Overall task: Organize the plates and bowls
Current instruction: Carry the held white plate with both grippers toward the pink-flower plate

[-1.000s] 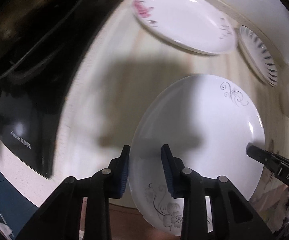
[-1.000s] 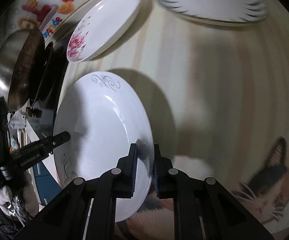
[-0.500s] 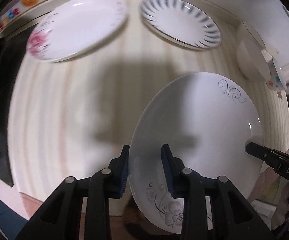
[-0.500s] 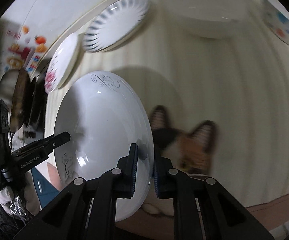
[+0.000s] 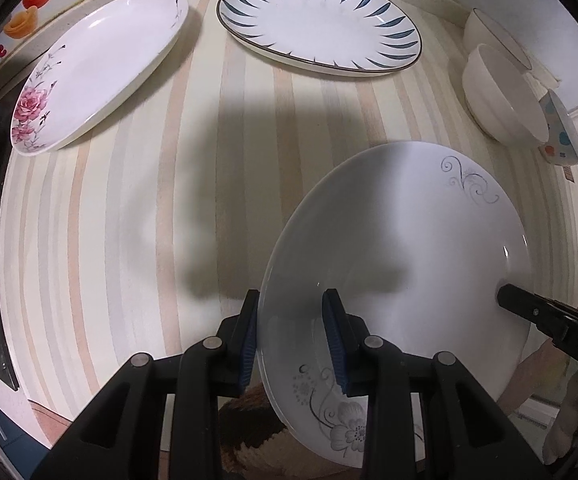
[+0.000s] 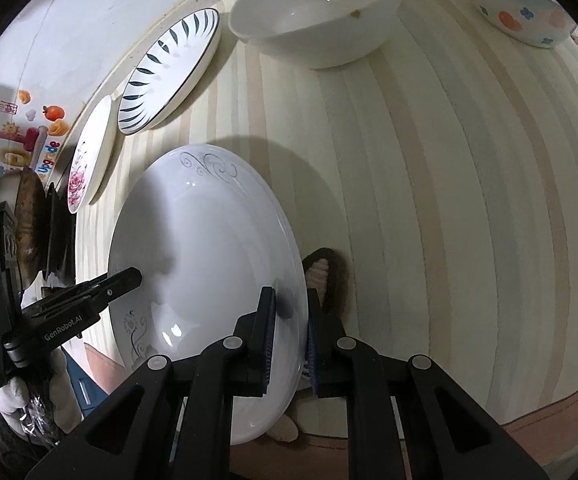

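Holding the white plate (image 5: 389, 248) above the striped bench (image 5: 129, 220), left tool (image 5: 291, 336) clamped on its near rim, right tool (image 6: 291, 334) pinching the opposite edge. Three plates counted: rose plate (image 5: 93, 68) left, blue-leaf plate (image 5: 317, 24) middle, this one lifted. Three bowls right: two white bowls (image 5: 501, 92), both empty, and a dotted bowl (image 5: 561, 128).

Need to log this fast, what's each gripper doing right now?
Left gripper: shut on the white plate, at its rim.
Right gripper: shut on the opposite rim of the same plate.
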